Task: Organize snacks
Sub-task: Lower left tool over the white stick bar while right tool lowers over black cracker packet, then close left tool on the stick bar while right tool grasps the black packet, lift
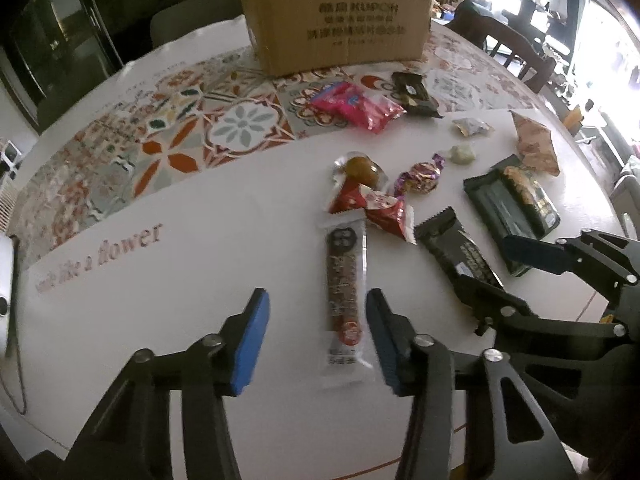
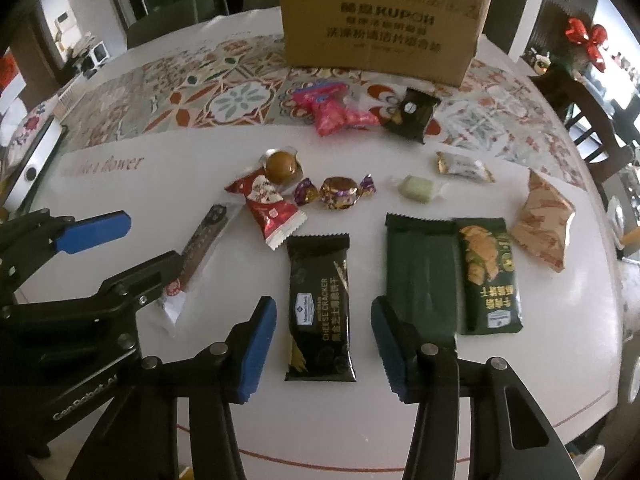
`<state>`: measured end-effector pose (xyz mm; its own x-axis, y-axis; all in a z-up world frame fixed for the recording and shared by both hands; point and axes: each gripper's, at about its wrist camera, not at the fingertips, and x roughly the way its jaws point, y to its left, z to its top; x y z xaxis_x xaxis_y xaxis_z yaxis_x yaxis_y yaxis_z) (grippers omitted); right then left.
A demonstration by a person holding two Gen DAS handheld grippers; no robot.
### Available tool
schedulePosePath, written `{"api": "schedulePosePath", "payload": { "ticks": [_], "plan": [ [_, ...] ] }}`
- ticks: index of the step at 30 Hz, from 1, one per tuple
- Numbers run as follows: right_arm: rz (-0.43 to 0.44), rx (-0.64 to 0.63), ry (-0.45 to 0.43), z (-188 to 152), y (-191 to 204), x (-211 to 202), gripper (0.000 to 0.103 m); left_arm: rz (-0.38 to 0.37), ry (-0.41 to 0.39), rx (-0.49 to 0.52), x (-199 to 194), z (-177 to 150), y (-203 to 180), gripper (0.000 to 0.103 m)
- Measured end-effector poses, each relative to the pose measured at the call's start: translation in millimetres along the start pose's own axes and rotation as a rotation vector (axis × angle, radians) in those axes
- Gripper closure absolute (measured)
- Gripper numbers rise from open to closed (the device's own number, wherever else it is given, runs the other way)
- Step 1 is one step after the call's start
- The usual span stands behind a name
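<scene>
On the white counter (image 2: 160, 184) with its tiled runner, a long snack bar (image 1: 345, 288) lay between the wide-spread fingers of the left tool (image 1: 316, 340). The cheese cracker packet (image 2: 321, 306) lay between the wide-spread right tool (image 2: 323, 348). A cardboard box (image 2: 380, 24) stood far ahead.

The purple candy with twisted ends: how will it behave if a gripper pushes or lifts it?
The purple candy looks rounded, so a push may roll or spin it. Its foil looks shiny, perhaps slippery between the pads. The twisted ends look thin and floppy; gripping the body seems safer.
</scene>
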<state>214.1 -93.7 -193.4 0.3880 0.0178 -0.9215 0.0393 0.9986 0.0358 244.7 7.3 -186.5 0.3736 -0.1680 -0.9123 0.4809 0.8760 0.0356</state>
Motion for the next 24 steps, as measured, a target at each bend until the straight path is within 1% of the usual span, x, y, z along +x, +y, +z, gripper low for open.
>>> {"api": "schedulePosePath", "payload": {
  "ticks": [2,5,11,15,17,19,20,24],
  "plan": [
    [0.007,-0.003,0.005,1,0,3,0.054,-0.017,0.011,-0.002,4,0,-1,0.062],
    [0.019,-0.007,0.014,1,-1,7,0.058,-0.041,0.028,-0.006,9,2,-2,0.066],
    [0.021,0.001,0.040,1,-3,16,0.059,-0.087,0.078,-0.028,23,3,-3,0.072],
    [0.016,-0.006,0.032,1,-2,17,0.061,-0.081,0.076,-0.021,27,4,-6,0.074],
    [0.020,-0.011,0.028,1,-2,18,0.066,-0.081,0.075,-0.011,27,5,-9,0.079],
    [0.036,-0.022,0.031,2,0,18,0.071,-0.074,0.074,-0.004,26,4,-10,0.080],
    [0.048,-0.022,0.035,3,0,18,0.072,-0.074,0.075,-0.006,26,4,-10,0.082],
    [0.068,-0.028,0.043,2,1,16,0.072,-0.067,0.077,-0.039,21,2,-3,0.083]
  ]
}}
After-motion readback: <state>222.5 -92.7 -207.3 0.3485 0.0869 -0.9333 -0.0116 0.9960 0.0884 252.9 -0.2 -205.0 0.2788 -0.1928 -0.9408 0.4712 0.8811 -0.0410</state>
